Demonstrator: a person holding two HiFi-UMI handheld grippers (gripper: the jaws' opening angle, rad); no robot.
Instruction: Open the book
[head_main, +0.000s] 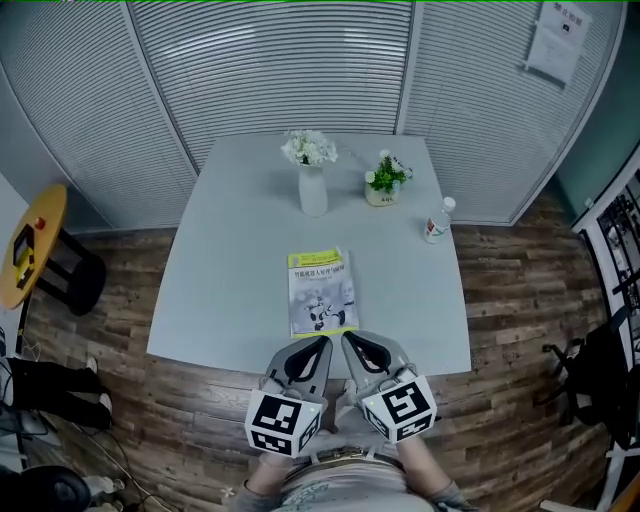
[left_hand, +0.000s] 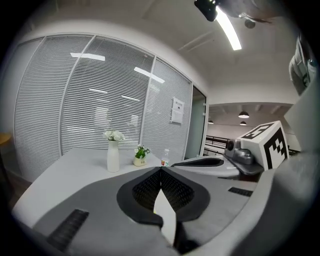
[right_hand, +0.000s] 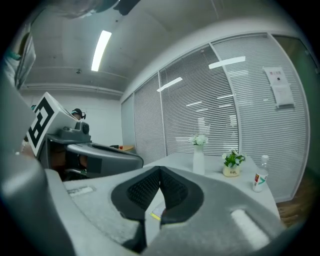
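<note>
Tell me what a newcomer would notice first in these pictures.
A closed book lies near the front edge of the table. Just short of it, the left tool and right tool point at it, both shut and empty. A vase, plant and bottle stand behind.

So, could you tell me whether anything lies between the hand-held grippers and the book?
Nothing visible does. The closed book lies near the front edge of the table, just ahead of the left hand-held gripper and right hand-held gripper. The vase, potted plant and bottle stand beyond it.
</note>
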